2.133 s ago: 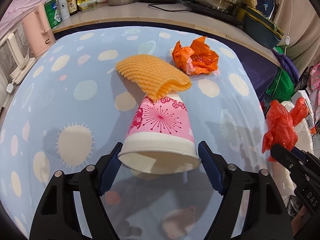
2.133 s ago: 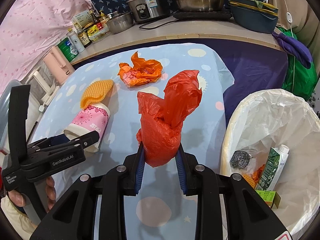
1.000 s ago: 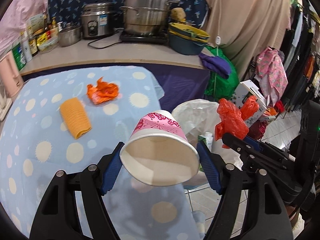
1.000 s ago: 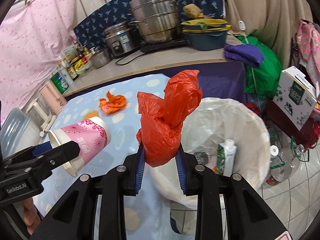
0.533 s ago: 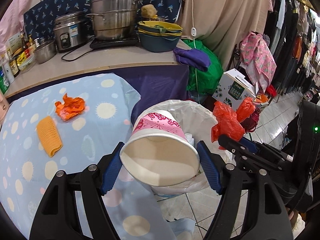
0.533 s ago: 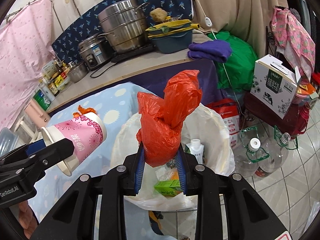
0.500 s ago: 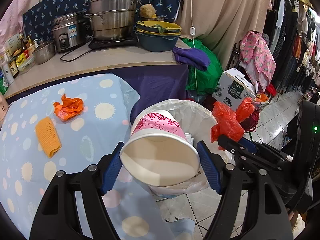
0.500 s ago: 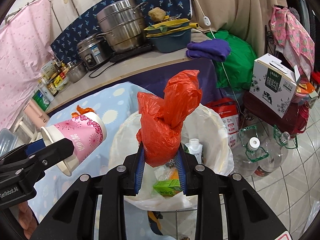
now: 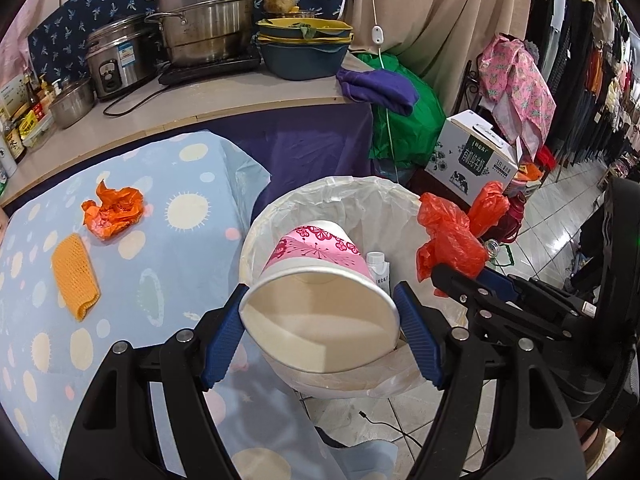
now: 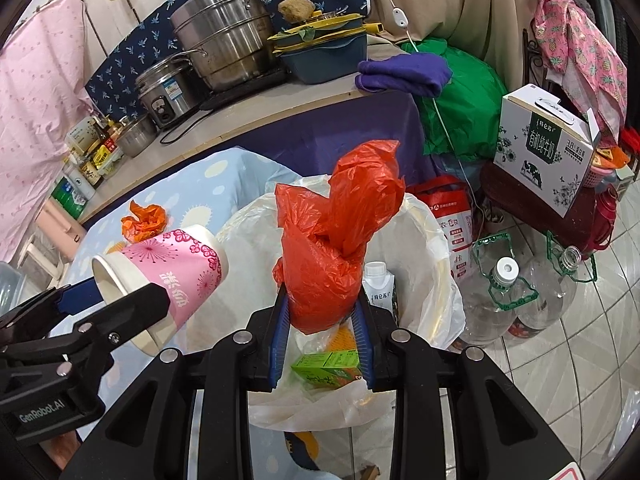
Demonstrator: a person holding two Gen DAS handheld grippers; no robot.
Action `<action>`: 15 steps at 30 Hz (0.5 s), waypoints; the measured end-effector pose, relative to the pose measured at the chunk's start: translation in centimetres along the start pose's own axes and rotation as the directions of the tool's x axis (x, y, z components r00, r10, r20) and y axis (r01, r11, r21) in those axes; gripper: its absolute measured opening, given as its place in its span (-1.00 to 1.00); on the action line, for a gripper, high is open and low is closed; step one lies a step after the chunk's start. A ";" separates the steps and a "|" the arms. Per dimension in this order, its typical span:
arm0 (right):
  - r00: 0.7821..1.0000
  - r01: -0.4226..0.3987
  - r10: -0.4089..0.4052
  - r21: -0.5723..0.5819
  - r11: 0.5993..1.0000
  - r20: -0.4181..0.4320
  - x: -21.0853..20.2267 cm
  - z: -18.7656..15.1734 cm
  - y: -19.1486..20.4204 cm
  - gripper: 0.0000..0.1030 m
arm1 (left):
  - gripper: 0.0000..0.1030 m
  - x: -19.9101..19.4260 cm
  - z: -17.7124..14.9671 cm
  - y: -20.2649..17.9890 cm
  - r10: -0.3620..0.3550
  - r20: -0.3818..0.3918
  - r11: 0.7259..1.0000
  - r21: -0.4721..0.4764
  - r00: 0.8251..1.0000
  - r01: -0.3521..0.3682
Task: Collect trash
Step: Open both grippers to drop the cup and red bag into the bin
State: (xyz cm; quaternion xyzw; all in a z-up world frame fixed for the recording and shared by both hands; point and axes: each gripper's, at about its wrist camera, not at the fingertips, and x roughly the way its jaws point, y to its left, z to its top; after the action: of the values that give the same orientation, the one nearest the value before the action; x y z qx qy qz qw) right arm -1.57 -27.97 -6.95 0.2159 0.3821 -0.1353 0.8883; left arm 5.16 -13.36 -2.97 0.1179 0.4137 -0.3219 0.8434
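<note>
Nearest, the left gripper (image 9: 320,330) is clamped on the rim of a pink paper cup (image 9: 320,280) (mouth toward the camera), held over the lined trash bin (image 9: 360,200). Beside it, the right gripper (image 10: 322,326) pinches a bunched red plastic bag (image 10: 336,236) above the same bin. Farther back, a crumpled orange wrapper (image 9: 112,210) and an orange mesh pad (image 9: 74,276) lie near each other on the spotted tablecloth (image 9: 180,248).

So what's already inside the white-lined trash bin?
Inside the trash bin, a white carton stands upright and a green juice box lies near the front. The red plastic bag and pink paper cup cover the rest.
</note>
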 end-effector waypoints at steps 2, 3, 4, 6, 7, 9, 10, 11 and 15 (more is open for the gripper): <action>1.000 0.004 -0.004 0.002 1.000 0.007 -0.1 0.0 0.0 -0.41 | 0.39 0.0 0.0 -0.1 0.007 0.011 1.000 0.006 1.000 -0.007; 1.000 0.006 -0.006 0.006 1.000 0.015 -0.2 0.1 -0.1 -0.39 | 0.43 0.0 0.0 -0.1 0.004 0.012 1.000 0.008 1.000 -0.004; 1.000 0.005 -0.006 0.012 1.000 0.019 -0.2 0.3 0.0 -0.32 | 0.45 0.1 0.0 -0.1 0.003 0.008 1.000 0.008 1.000 -0.003; 0.999 0.021 -0.022 0.021 1.000 0.036 -0.4 0.5 0.0 -0.02 | 0.48 0.0 0.1 0.1 0.012 0.019 1.000 -0.012 1.000 -0.012; 0.999 0.019 -0.020 0.025 1.000 0.041 -0.5 0.6 0.0 0.01 | 0.58 0.0 0.2 0.2 0.017 0.022 1.000 -0.021 1.000 -0.016; 0.999 0.011 -0.013 0.034 0.999 0.045 -0.6 0.7 -0.1 0.04 | 0.66 0.0 0.3 0.6 0.026 0.023 0.999 -0.038 0.999 -0.025; 0.999 0.011 -0.013 0.035 0.999 0.048 -0.7 0.8 -0.1 0.04 | 0.66 0.1 0.4 0.8 0.031 0.022 0.999 -0.040 0.999 -0.030; 0.999 0.009 -0.011 0.033 0.999 0.050 -0.8 0.9 0.0 0.04 | 0.66 0.1 0.4 0.9 0.035 0.020 0.999 -0.040 0.999 -0.034; 0.999 0.009 -0.010 0.030 1.000 0.053 -0.9 1.0 0.2 0.05 | 0.66 0.2 0.4 1.2 0.036 0.014 0.998 -0.049 0.999 -0.036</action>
State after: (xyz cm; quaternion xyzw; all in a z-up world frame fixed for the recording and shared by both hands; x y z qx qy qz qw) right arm -1.45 -28.24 -5.62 0.2235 0.3572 -0.1508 0.8943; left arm 6.29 -12.70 -3.00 0.1021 0.4128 -0.2973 0.8548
